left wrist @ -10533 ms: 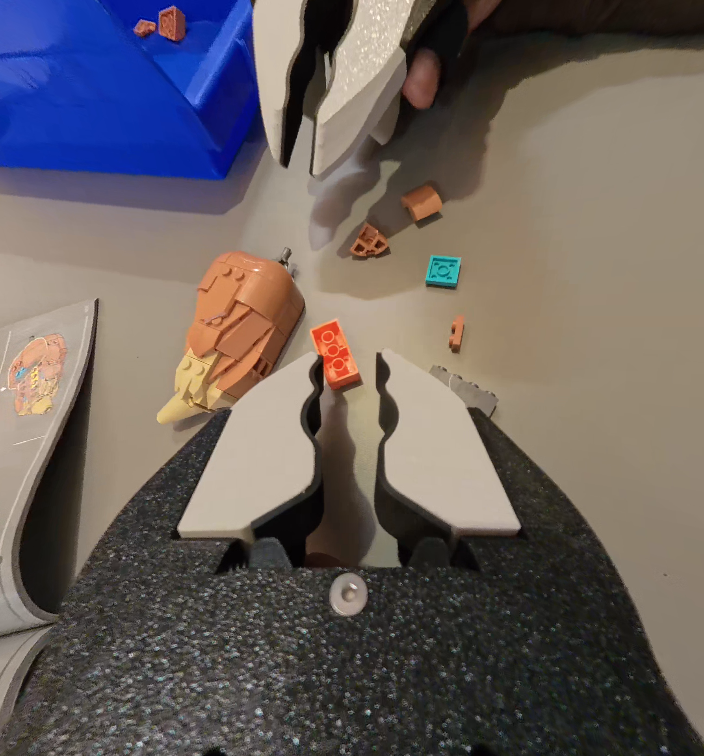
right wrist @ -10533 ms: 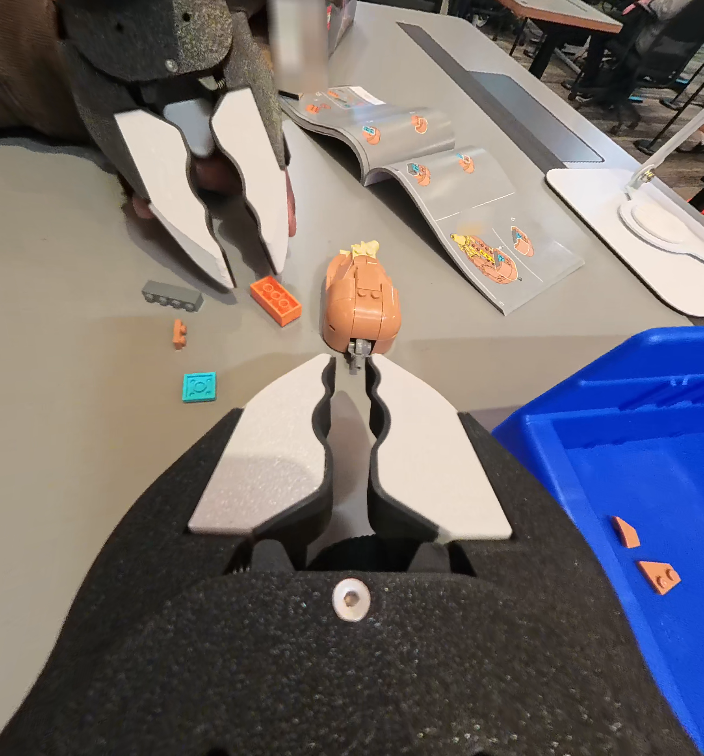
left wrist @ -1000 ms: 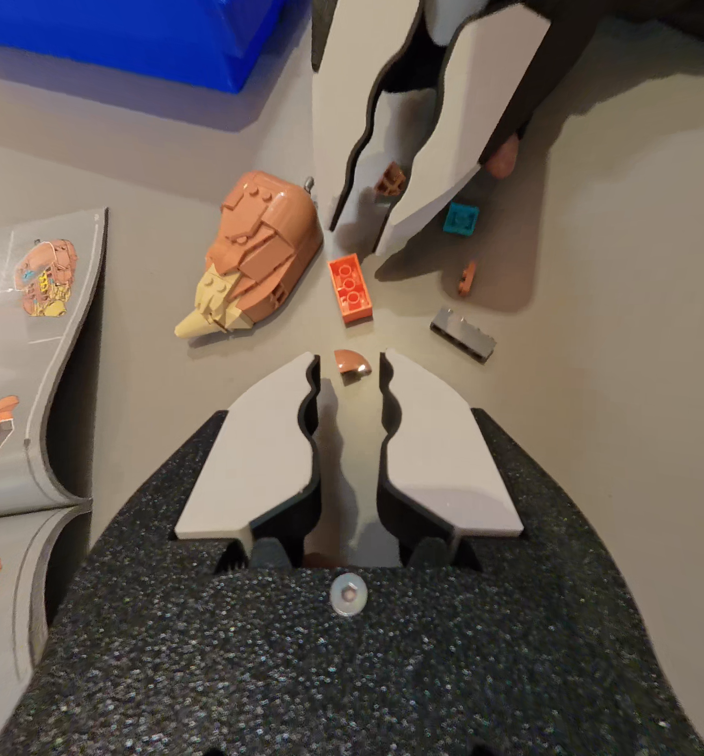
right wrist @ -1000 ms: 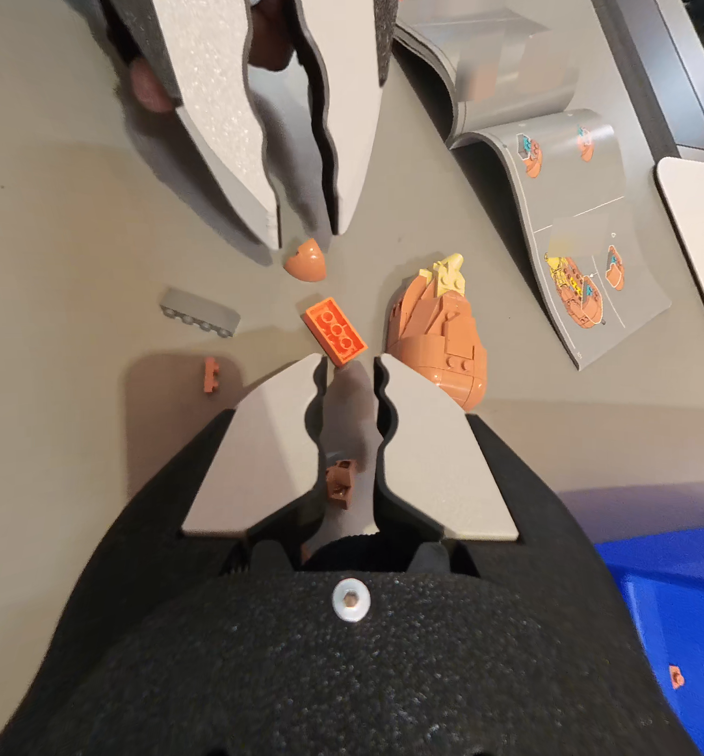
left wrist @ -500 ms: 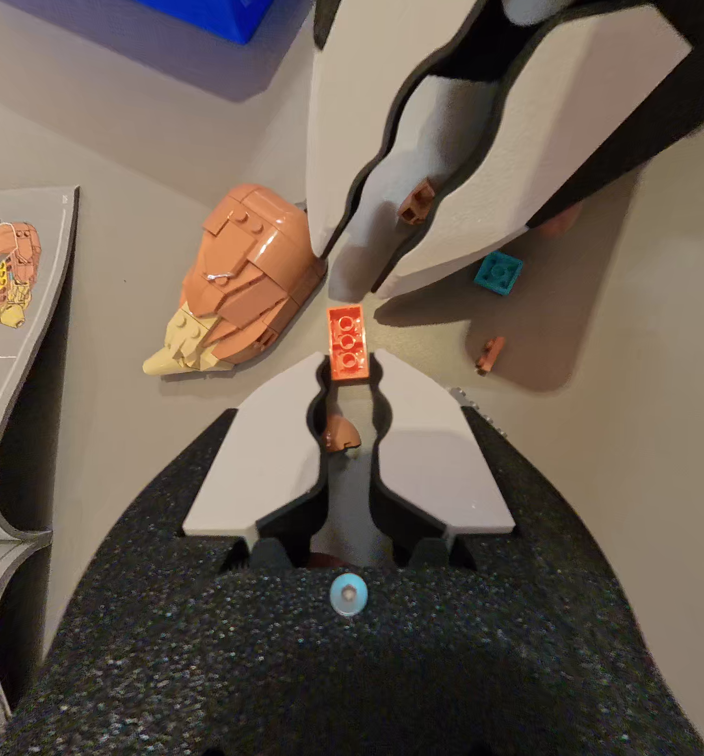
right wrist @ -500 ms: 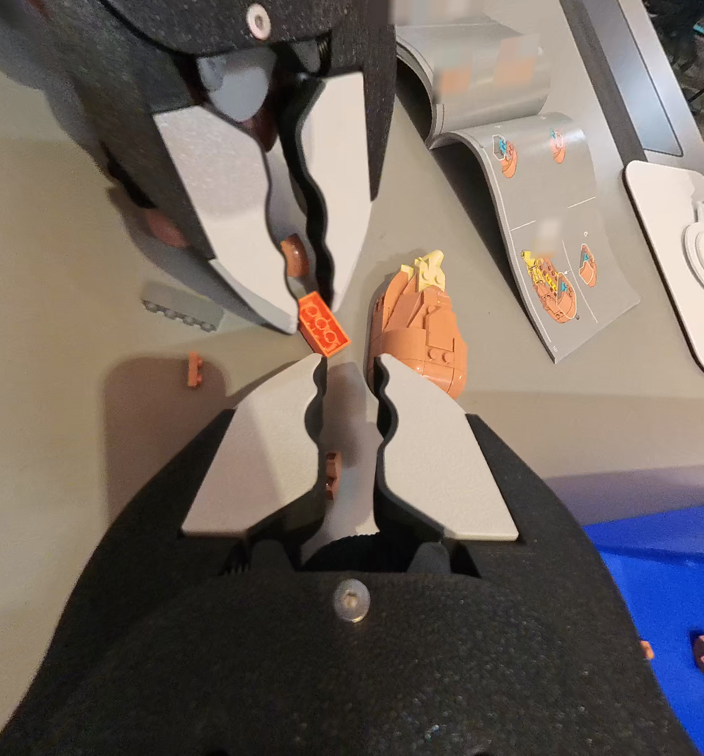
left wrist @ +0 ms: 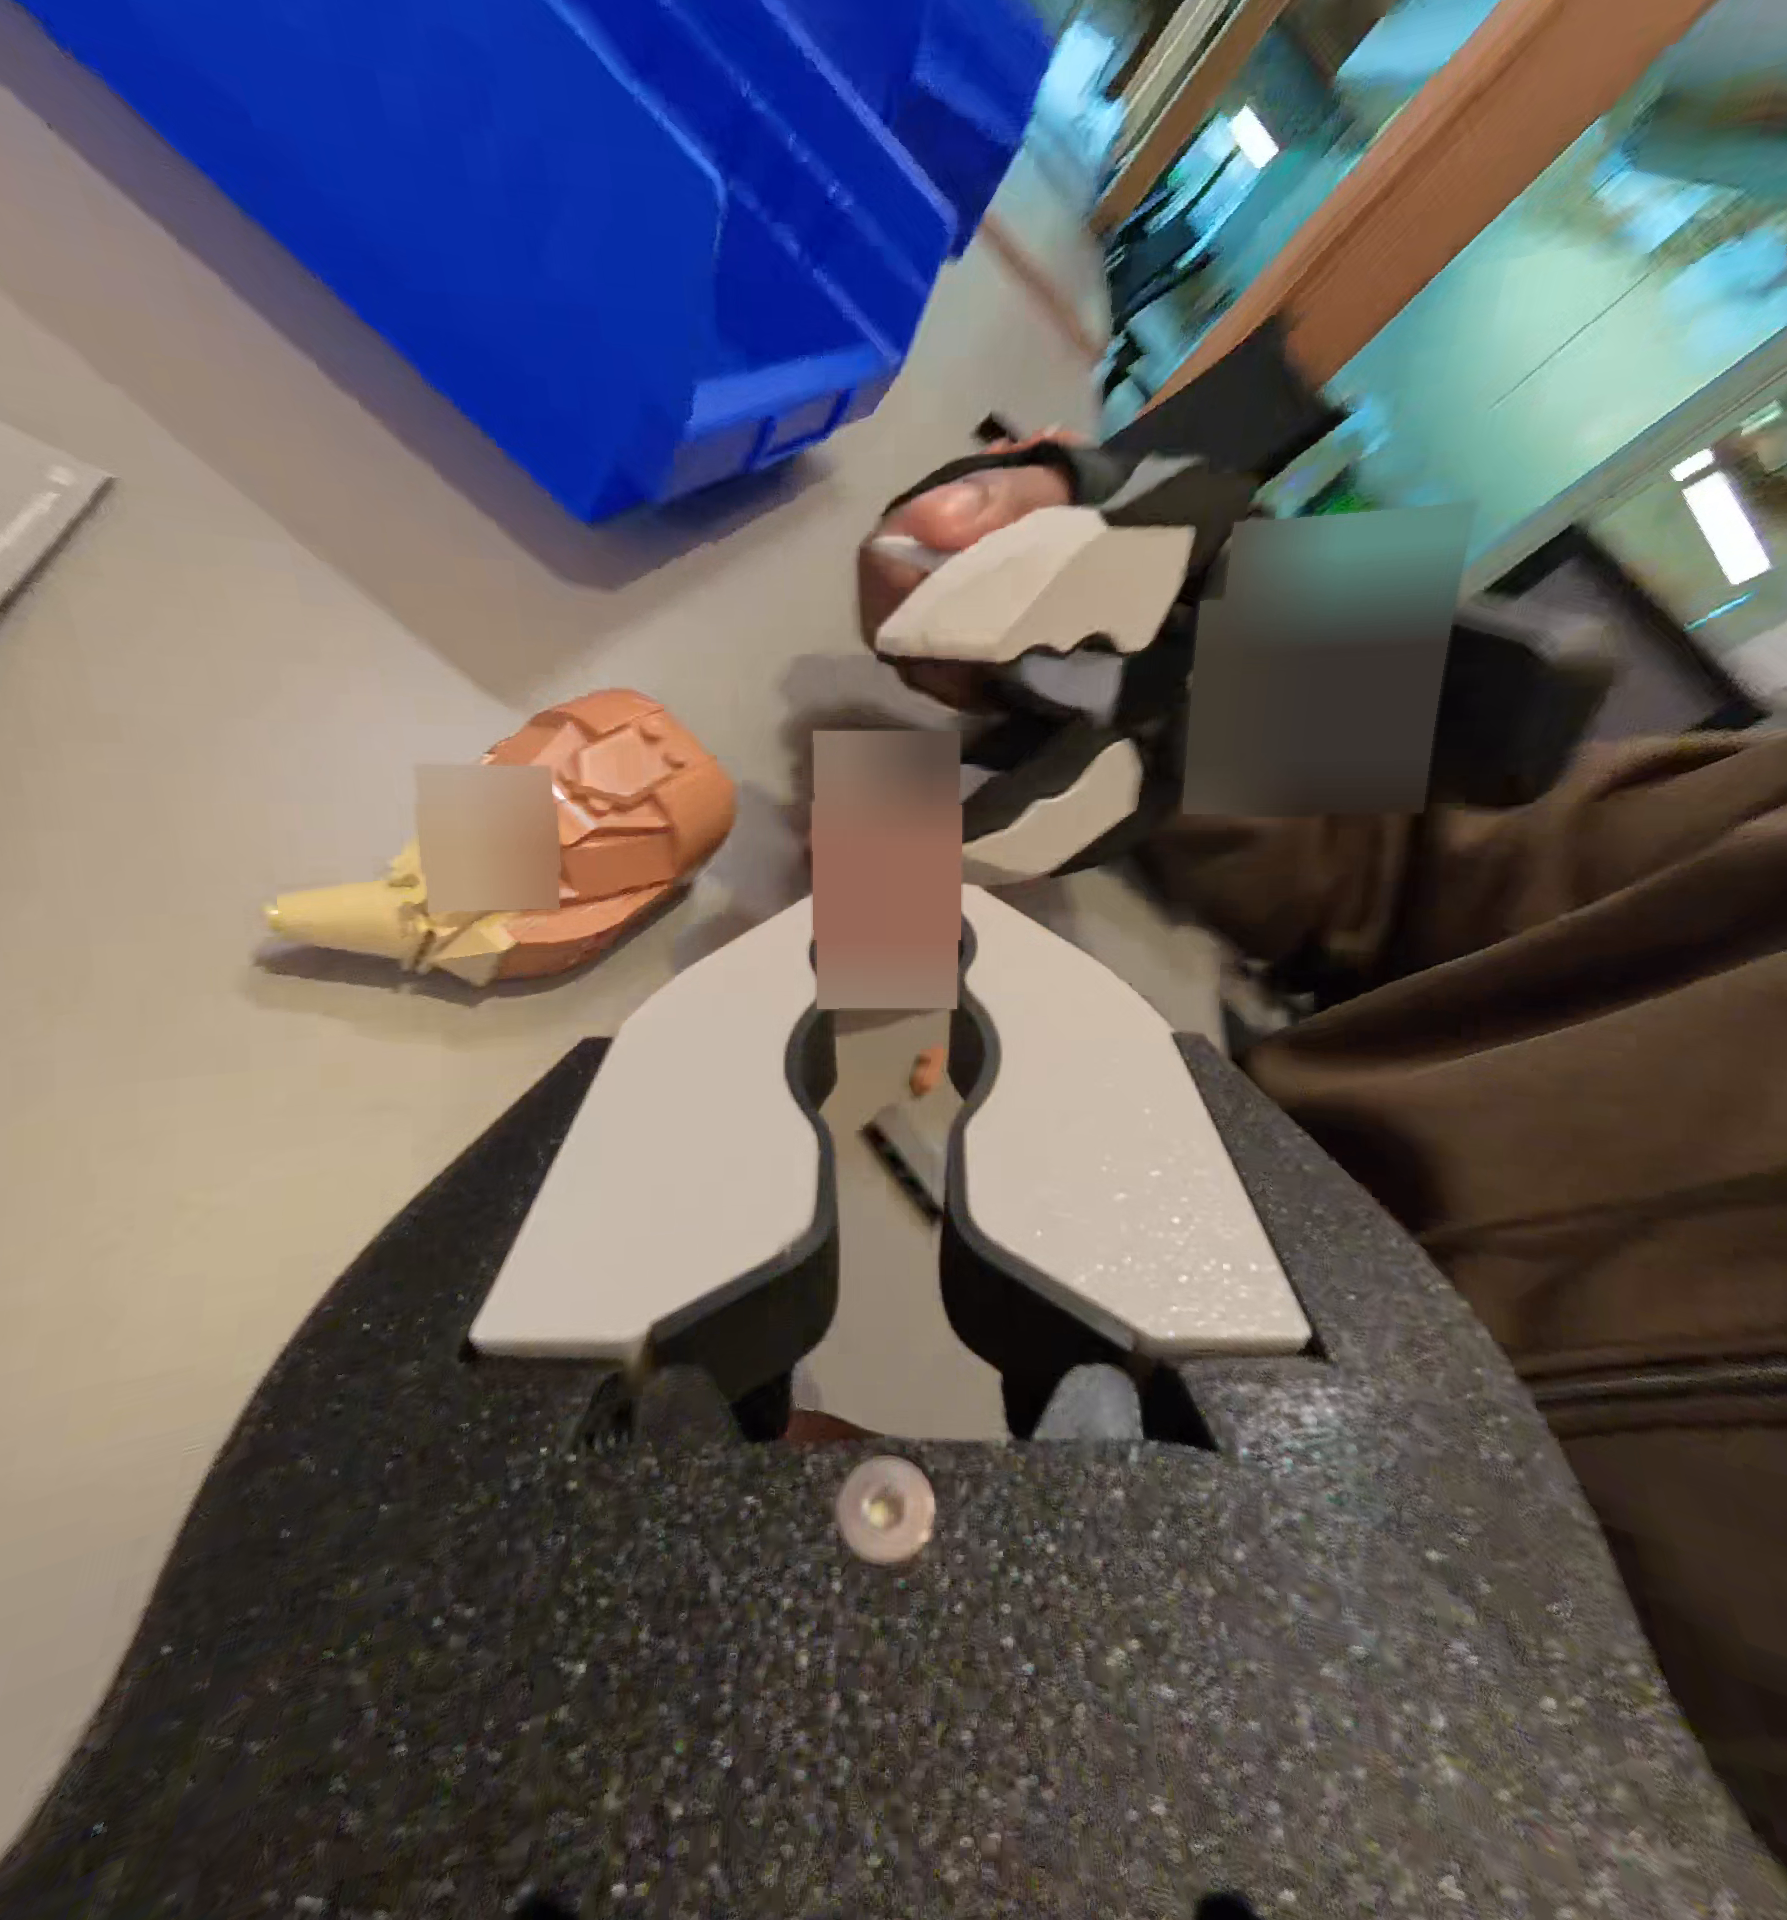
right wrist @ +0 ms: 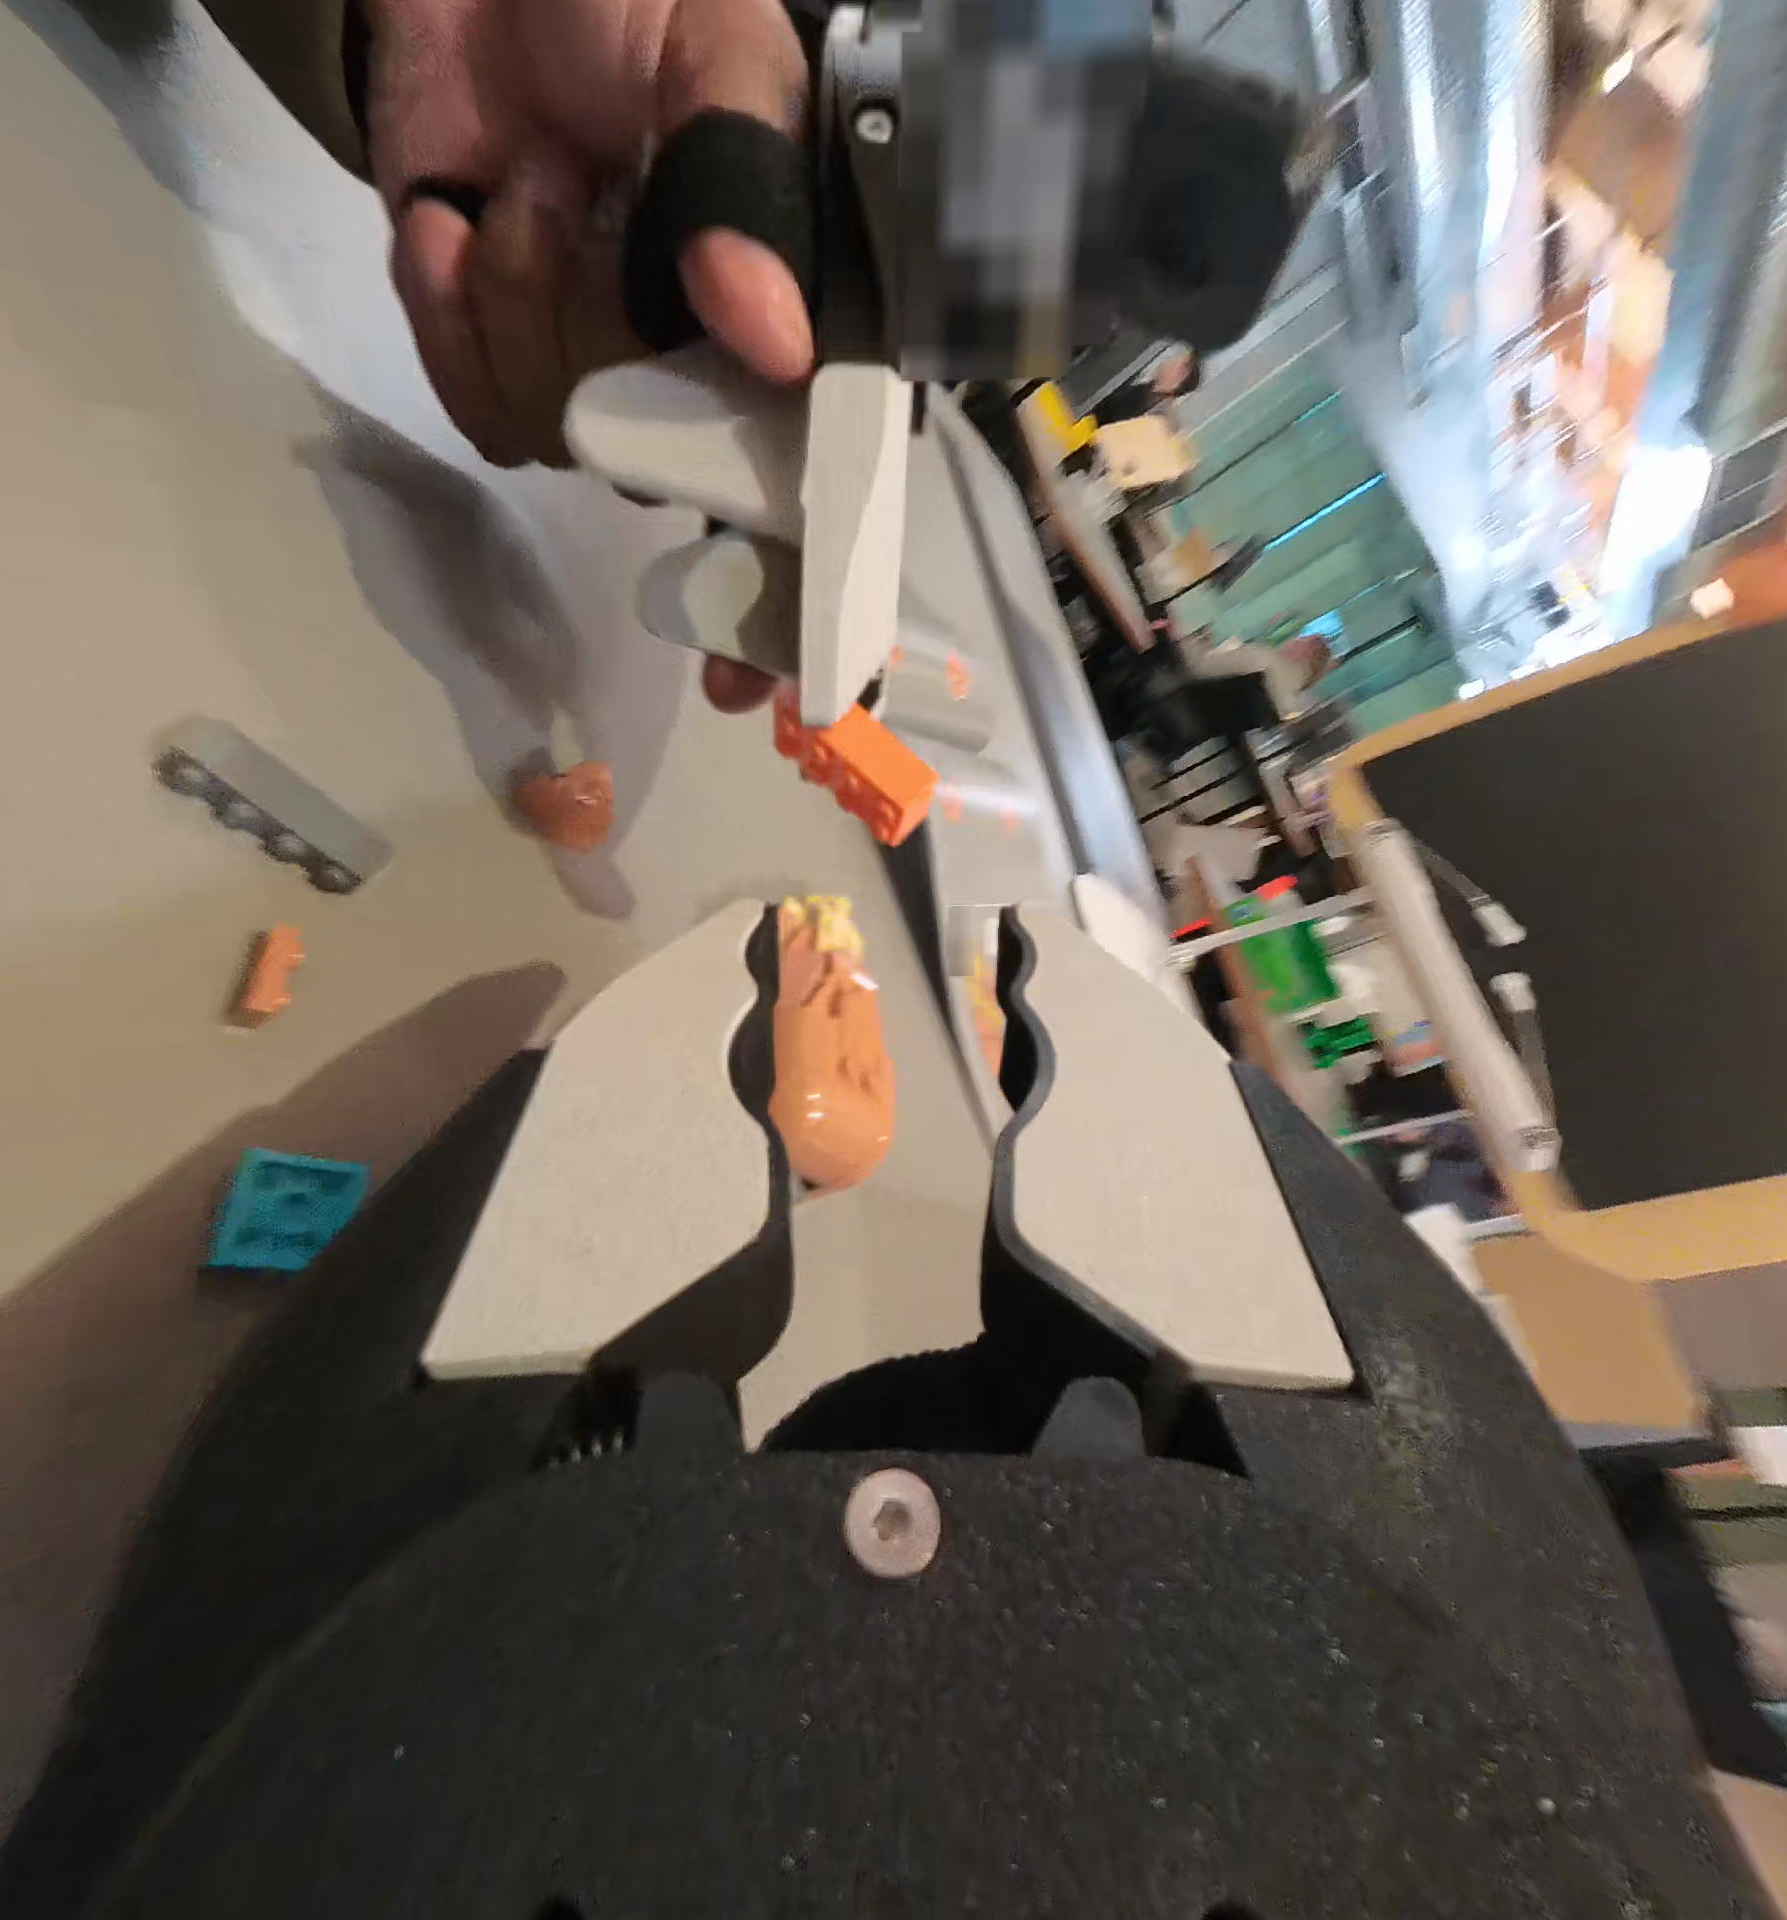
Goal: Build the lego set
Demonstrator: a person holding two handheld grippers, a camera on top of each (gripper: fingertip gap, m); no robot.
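Note:
My left gripper [left wrist: 887, 925] is shut on the orange 2x3 brick [right wrist: 853, 774] and holds it above the table; in the left wrist view a blur patch hides the brick. My right gripper [right wrist: 884, 925] is open and empty, raised and tilted. Between its fingers I look down on the tan and brown built model [right wrist: 832, 1070], which lies on its side on the table [left wrist: 608, 821]. The right gripper's fingers [left wrist: 1024, 592] show sideways beyond my left fingertips, jaws apart.
Loose on the grey table are a grey long brick [right wrist: 265, 805], a rounded tan piece [right wrist: 567, 805], a small brown piece [right wrist: 268, 971] and a teal plate [right wrist: 286, 1210]. A blue bin [left wrist: 556, 208] stands behind the model. The instruction booklet [right wrist: 972, 727] lies beyond. A brown sleeve [left wrist: 1543, 1091] is at the right. The tips of both grippers are at nearly the same place. From the left gripper's tips to the rounded tan piece [right wrist: 567, 805] is close to 6 cm.
My left gripper closed on the orange brick and lifted it off the table. Both grippers rose and tilted; the right one came away from the small brown piece between its fingers.

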